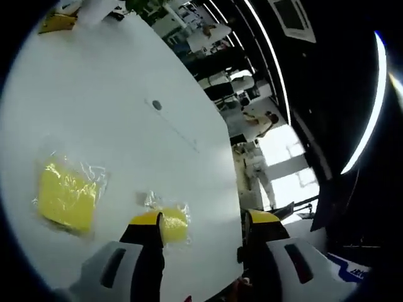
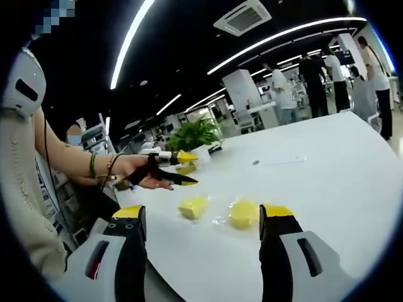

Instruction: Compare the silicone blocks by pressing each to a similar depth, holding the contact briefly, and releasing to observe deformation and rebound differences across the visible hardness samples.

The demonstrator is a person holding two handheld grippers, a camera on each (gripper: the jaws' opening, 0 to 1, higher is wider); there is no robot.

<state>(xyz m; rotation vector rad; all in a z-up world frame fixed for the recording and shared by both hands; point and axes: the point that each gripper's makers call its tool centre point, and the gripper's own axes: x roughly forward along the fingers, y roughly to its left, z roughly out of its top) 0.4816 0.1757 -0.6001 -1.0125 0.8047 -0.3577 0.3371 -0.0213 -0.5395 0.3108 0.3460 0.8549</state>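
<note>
In the left gripper view two yellow silicone blocks in clear wrap lie on the white table (image 1: 126, 82). The larger block (image 1: 66, 196) lies to the left. The smaller block (image 1: 174, 224) sits just beside my left jaw's tip. My left gripper (image 1: 203, 220) is open, with nothing between its jaws. In the right gripper view two yellow blocks (image 2: 193, 206) (image 2: 244, 214) rest on the table ahead of my right gripper (image 2: 203, 212), which is open and empty. A person's hand holds the left gripper (image 2: 179, 168) above the table at the left, jaws apart.
The table's curved edge (image 1: 230, 189) runs close to the right of the smaller block. A yellow item (image 1: 55, 22) lies at the far end. A potted plant (image 2: 194, 134) stands at the table's far side. Several people (image 2: 315, 72) stand in the background.
</note>
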